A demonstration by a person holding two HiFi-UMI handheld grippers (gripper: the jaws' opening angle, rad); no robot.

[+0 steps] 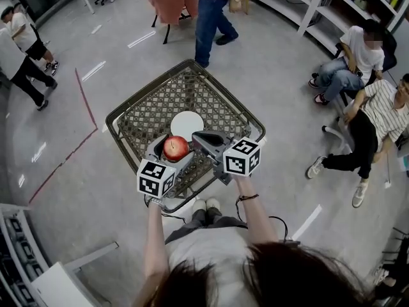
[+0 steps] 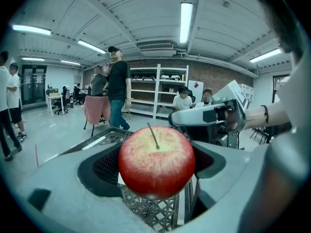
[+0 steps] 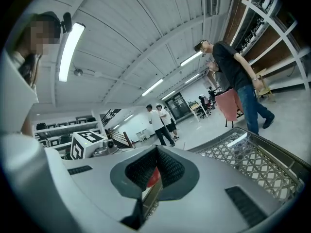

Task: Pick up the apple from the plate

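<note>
A red apple with its stem up sits clamped between the jaws of my left gripper, held above the wire cart basket. Just beyond the apple, a round white plate lies on the basket's mesh floor with nothing on it. My right gripper hangs beside the apple on its right, jaws shut with nothing in them. In the right gripper view a sliver of the apple shows behind the jaws.
The basket's metal rim surrounds the plate. A person in jeans stands just past the cart's far end. People sit at the right, others walk at the left. White shelving lines the back right.
</note>
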